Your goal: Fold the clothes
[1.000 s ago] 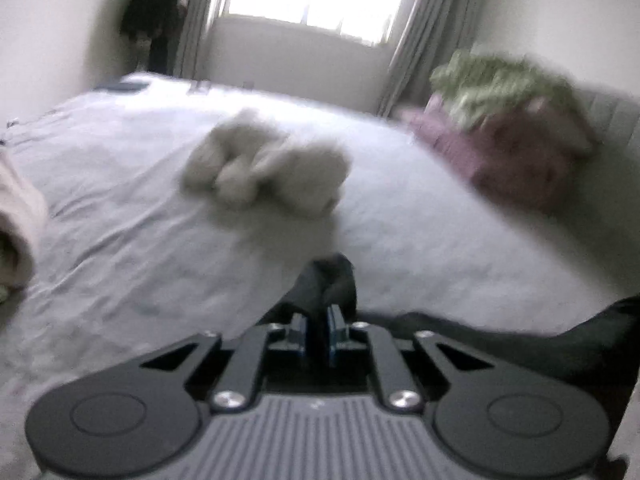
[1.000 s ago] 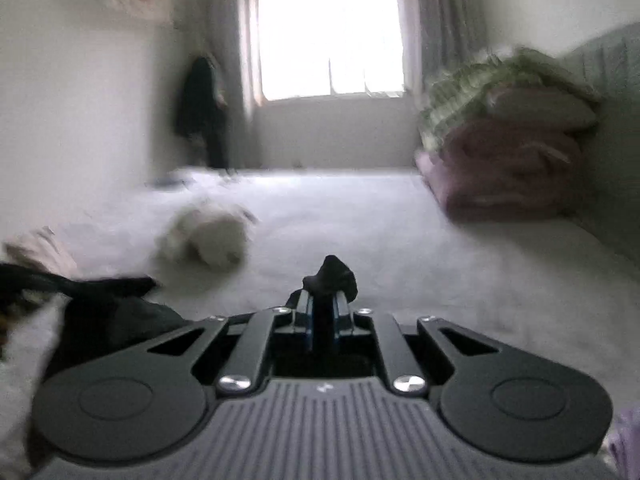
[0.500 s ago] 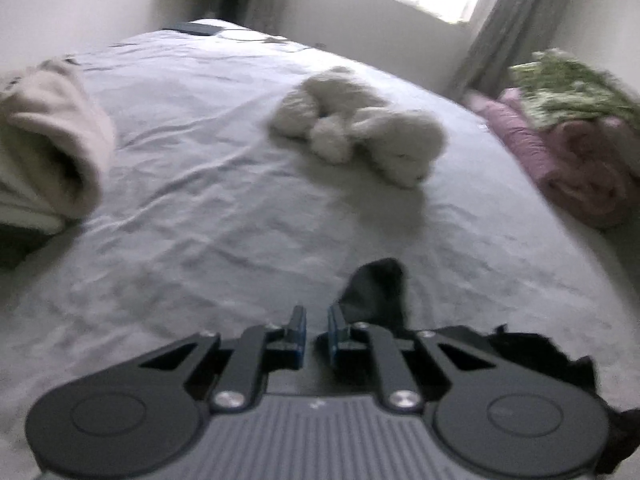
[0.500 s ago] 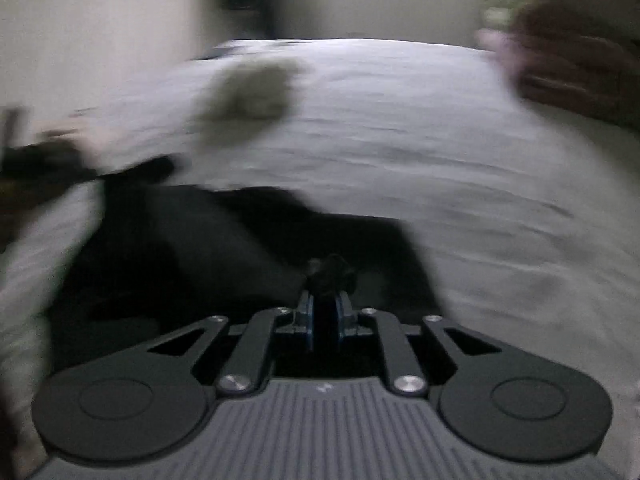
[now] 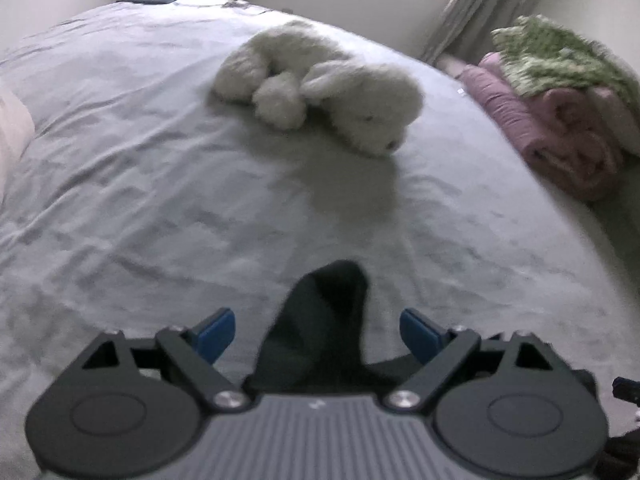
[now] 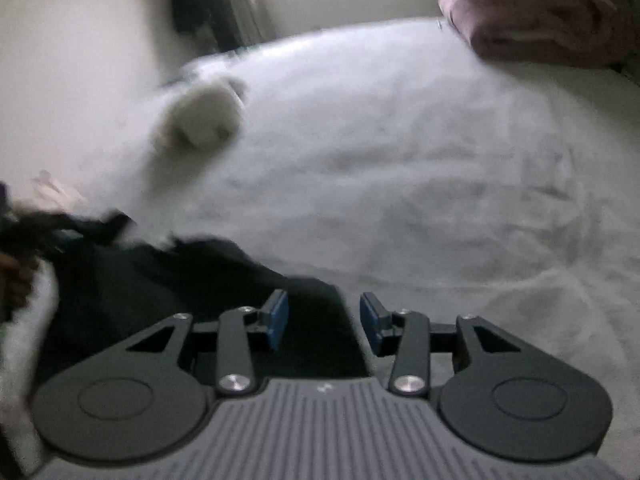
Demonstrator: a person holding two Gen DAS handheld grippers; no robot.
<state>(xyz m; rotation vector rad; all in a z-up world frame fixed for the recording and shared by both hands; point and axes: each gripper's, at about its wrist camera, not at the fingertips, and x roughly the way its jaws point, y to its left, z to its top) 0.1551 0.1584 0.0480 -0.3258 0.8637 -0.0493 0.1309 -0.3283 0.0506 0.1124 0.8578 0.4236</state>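
Release step, prob. laying out before the fold. Left hand-held gripper (image 5: 316,334) had jaws opening, spread wide; a peak of the dark garment (image 5: 320,320) stood between the pads, untouched. Right hand-held gripper (image 6: 323,316) was also opening, part spread, dark cloth between its pads w/o contact. Garment lay on the bed (image 5: 140,200), limp, matte, thin. Next: regrip an edge & flatten it. Sheet was pale, wrinkled; fluffy white plush toy (image 5: 320,92) lay well beyond.

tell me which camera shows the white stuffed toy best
The left wrist view: the white stuffed toy lies sharp and whole on the bed, head and limbs distinct. The right wrist view shows it only as a motion-blurred pale lump at upper left.
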